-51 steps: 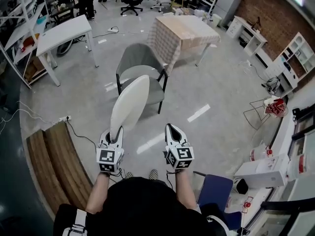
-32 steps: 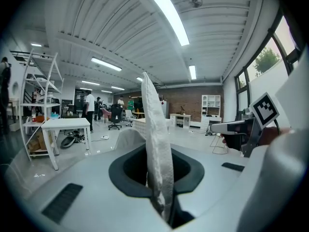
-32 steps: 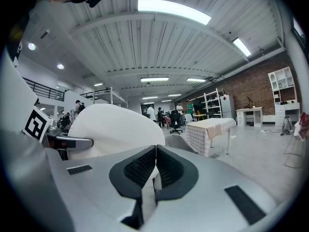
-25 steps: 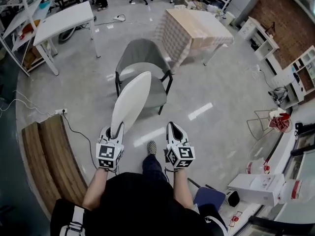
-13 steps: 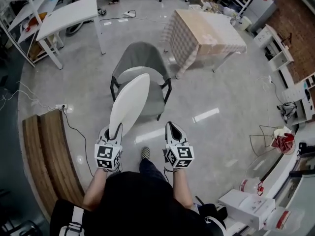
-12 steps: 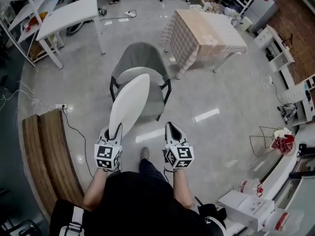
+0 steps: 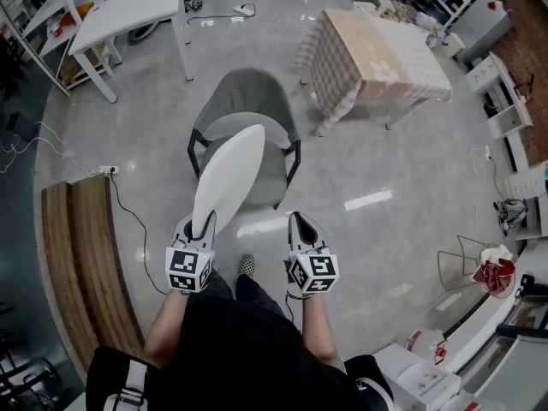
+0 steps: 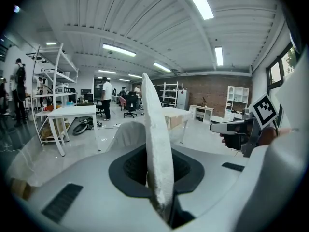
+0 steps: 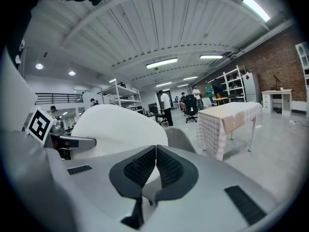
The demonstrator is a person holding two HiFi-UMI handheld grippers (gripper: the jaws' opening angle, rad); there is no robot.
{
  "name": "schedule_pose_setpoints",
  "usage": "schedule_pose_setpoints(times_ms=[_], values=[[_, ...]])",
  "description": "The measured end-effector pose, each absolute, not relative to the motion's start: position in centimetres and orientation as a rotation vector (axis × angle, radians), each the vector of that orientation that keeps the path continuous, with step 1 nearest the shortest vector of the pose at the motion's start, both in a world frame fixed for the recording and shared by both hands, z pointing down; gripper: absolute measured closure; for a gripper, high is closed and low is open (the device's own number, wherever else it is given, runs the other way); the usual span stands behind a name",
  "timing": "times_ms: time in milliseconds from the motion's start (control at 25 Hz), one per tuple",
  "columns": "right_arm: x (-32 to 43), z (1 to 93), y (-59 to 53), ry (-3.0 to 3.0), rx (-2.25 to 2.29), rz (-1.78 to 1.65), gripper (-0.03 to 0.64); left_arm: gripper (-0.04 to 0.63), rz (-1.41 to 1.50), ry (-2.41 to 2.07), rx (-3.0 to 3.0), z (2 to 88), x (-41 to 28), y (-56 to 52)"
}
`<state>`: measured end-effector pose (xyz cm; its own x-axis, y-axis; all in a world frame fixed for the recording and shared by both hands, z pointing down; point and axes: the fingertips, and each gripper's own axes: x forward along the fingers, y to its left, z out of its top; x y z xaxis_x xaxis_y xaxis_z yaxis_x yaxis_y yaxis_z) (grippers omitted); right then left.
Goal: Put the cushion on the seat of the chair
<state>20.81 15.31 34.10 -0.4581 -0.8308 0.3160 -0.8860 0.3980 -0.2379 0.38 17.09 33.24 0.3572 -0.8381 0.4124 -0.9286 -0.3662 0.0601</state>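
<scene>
A flat white round cushion [image 7: 226,178] stands on edge in my left gripper [image 7: 202,226], which is shut on its near rim. In the left gripper view the cushion [image 8: 155,144] rises straight up between the jaws. The grey chair [image 7: 248,101] with black legs stands just ahead on the floor, its seat partly hidden behind the cushion. My right gripper [image 7: 299,223] is shut with nothing in it, level with the left one and to its right. The right gripper view shows the cushion [image 9: 116,129] at left and the chair's back [image 9: 179,138] beyond the jaws.
A table with a checked cloth [image 7: 377,51] stands right of the chair, and a white table [image 7: 128,7] at the far left. A wooden bench [image 7: 81,264] runs along my left, with a cable and power strip [image 7: 107,169] on the floor. Shelves and clutter line the right edge.
I have walked toward the chair, which now lies closer below both grippers. The cushion stays gripped in the left gripper, and both grippers keep their places relative to me.
</scene>
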Motion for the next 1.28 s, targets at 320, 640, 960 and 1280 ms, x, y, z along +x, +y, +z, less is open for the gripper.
schedule_pose_setpoints(times_ms=[320,640,960,1280], values=[[20.4,36.4,11.1,-2.481,1.498,0.628,0.588,0.538,0.471,-1.558,2.316,34.8,0.9,12.3],[19.5,38.4,2.9,-2.411,1.525,0.643,0.588,0.538,0.481,-1.501,2.306,37.6,-0.7,3.9],[19.6,44.3,-1.8,-2.328,1.522,0.706,0.588,0.538,0.51,-1.397,2.276,43.8,0.6,-1.1],[19.4,49.5,-3.8,-2.281,1.502,0.797,0.588,0.538,0.548,-1.278,2.254,49.5,2.9,-4.2]])
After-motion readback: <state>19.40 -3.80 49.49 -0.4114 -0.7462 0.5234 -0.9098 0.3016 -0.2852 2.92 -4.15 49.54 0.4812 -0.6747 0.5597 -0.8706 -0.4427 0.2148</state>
